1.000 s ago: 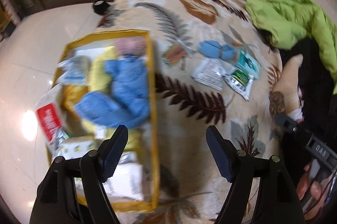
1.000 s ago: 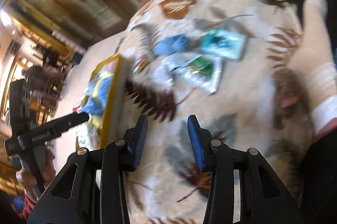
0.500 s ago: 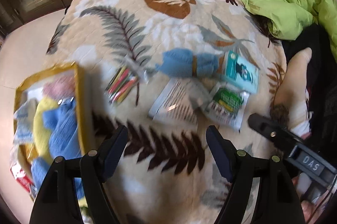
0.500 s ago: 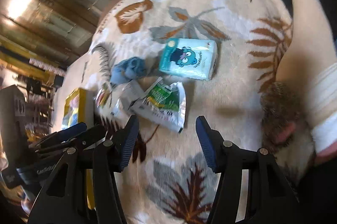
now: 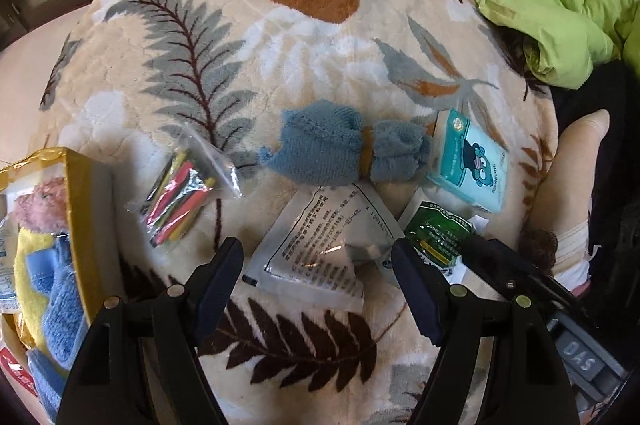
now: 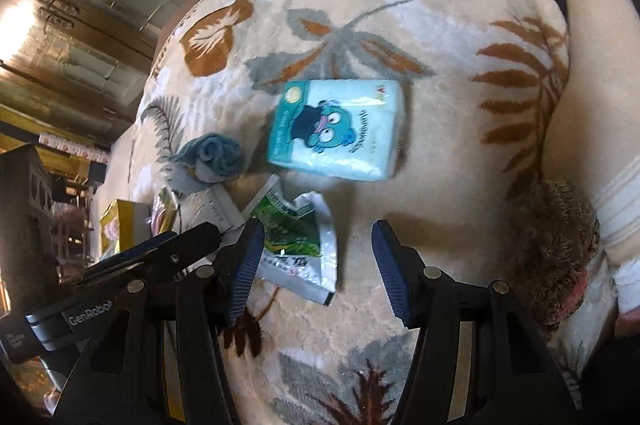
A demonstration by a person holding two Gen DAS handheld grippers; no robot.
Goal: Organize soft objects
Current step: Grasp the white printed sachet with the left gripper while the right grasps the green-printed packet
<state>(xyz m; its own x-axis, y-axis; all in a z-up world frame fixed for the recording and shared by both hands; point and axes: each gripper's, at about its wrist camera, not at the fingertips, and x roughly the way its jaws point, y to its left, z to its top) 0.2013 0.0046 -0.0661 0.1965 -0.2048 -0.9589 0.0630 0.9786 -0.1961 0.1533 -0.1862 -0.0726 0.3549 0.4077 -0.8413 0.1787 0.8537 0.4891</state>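
The left gripper (image 5: 318, 267) hangs wide open, empty, over a white printed plastic sachet (image 5: 320, 245). The right gripper (image 6: 318, 267), jaws just widened, holds nothing above the green-and-white foil packet (image 6: 298, 241).

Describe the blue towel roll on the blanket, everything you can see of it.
The blue towel roll is soft terry cloth, bunched and cinched by a yellow band right of its middle, with a loose corner at its left end. It lies on the leaf-print blanket, its right end against the teal tissue pack. No gripper touches it.
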